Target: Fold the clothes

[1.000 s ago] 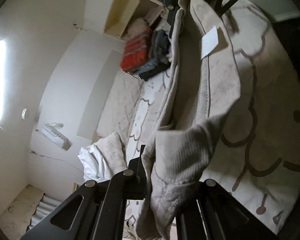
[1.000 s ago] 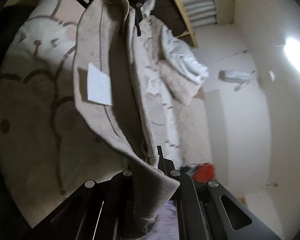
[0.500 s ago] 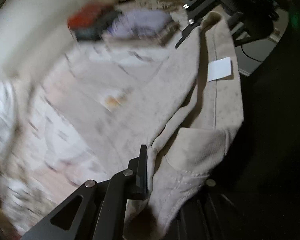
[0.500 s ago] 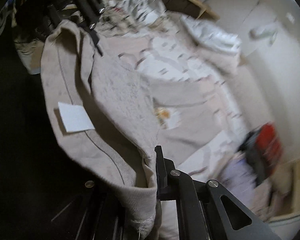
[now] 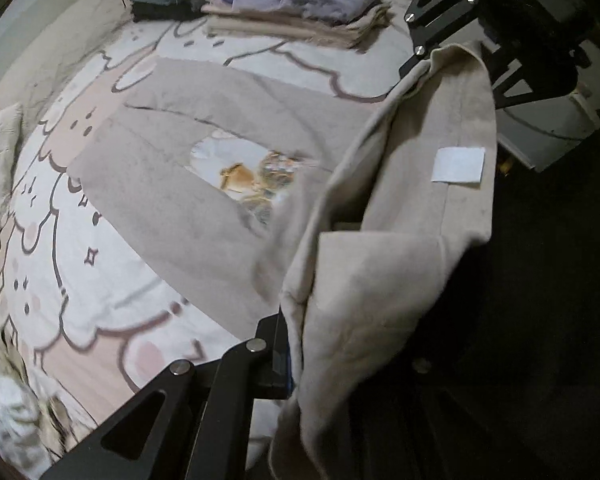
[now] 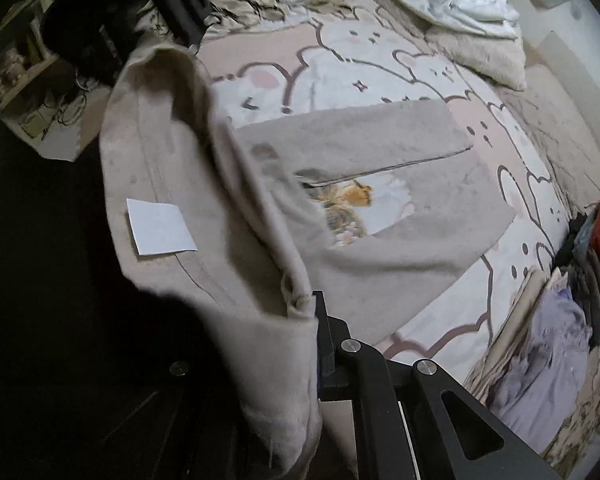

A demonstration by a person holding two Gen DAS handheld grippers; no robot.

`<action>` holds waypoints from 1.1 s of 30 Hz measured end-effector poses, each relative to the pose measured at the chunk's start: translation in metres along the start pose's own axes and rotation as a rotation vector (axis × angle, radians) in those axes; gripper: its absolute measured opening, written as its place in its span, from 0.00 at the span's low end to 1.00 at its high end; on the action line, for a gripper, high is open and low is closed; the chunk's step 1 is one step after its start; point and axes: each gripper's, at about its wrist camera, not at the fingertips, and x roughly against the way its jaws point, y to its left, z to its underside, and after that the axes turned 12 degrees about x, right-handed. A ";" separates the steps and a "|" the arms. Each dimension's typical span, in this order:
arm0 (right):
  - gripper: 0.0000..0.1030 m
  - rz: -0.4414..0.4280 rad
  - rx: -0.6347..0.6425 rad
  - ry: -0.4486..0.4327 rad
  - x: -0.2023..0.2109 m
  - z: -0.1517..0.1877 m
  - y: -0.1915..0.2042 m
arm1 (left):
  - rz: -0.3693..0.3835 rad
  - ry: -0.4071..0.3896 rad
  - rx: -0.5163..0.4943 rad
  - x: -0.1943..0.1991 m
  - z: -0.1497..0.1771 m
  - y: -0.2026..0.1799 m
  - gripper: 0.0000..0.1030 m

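A beige sweater (image 5: pixel 204 200) with a printed picture on its chest lies spread on the bed, its near edge lifted between both grippers. My left gripper (image 5: pixel 300 344) is shut on one end of that edge. My right gripper (image 6: pixel 308 328) is shut on the other end, and it also shows at the top right of the left wrist view (image 5: pixel 428 52). The lifted band (image 6: pixel 160 168) carries a white label (image 6: pixel 160 226), which also shows in the left wrist view (image 5: pixel 458 165). One finger of each gripper is hidden under the cloth.
The bed sheet (image 5: pixel 100 288) has a cartoon bear print. A stack of folded clothes (image 5: pixel 292 4), lilac, beige, dark and red, lies at one end of the bed and shows in the right wrist view (image 6: pixel 548 328). A white crumpled blanket (image 6: pixel 460 4) and a pillow lie at the other end.
Both grippers have swung down from holding the sweater hanging in the air. Its body now lies flat on the bed, with only the near edge held up.
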 end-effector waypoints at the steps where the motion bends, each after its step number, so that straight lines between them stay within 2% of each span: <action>1: 0.07 -0.009 0.003 0.014 -0.007 -0.003 -0.009 | -0.003 0.018 -0.010 -0.007 -0.009 0.008 0.05; 5: 0.07 -0.055 -0.004 0.052 -0.035 -0.011 -0.044 | 0.010 0.073 -0.025 -0.037 -0.031 0.037 0.05; 9: 0.07 -0.120 -0.039 0.072 -0.061 -0.015 -0.073 | 0.072 0.122 0.002 -0.059 -0.048 0.067 0.05; 14: 0.07 -0.220 -0.098 0.091 -0.089 -0.014 -0.105 | 0.139 0.164 -0.016 -0.082 -0.062 0.093 0.05; 16: 0.07 -0.262 -0.117 0.097 -0.099 -0.014 -0.115 | 0.176 0.191 -0.014 -0.092 -0.065 0.103 0.05; 20: 0.07 -0.414 -0.177 0.095 -0.119 -0.007 -0.135 | 0.303 0.262 0.003 -0.107 -0.068 0.122 0.06; 23: 0.07 -0.509 -0.242 0.078 -0.128 0.000 -0.153 | 0.376 0.280 0.032 -0.112 -0.071 0.138 0.08; 25: 0.20 -0.535 -0.285 0.055 -0.129 0.004 -0.167 | 0.395 0.278 0.053 -0.116 -0.074 0.150 0.16; 27: 0.65 -0.521 -0.353 0.011 -0.124 0.010 -0.186 | 0.413 0.281 0.082 -0.120 -0.077 0.163 0.26; 30: 0.68 -0.493 -0.479 -0.040 -0.119 0.023 -0.217 | 0.406 0.253 0.103 -0.120 -0.082 0.183 0.31; 33: 0.68 -0.377 -0.541 -0.033 -0.114 0.032 -0.233 | 0.346 0.202 0.172 -0.119 -0.088 0.209 0.31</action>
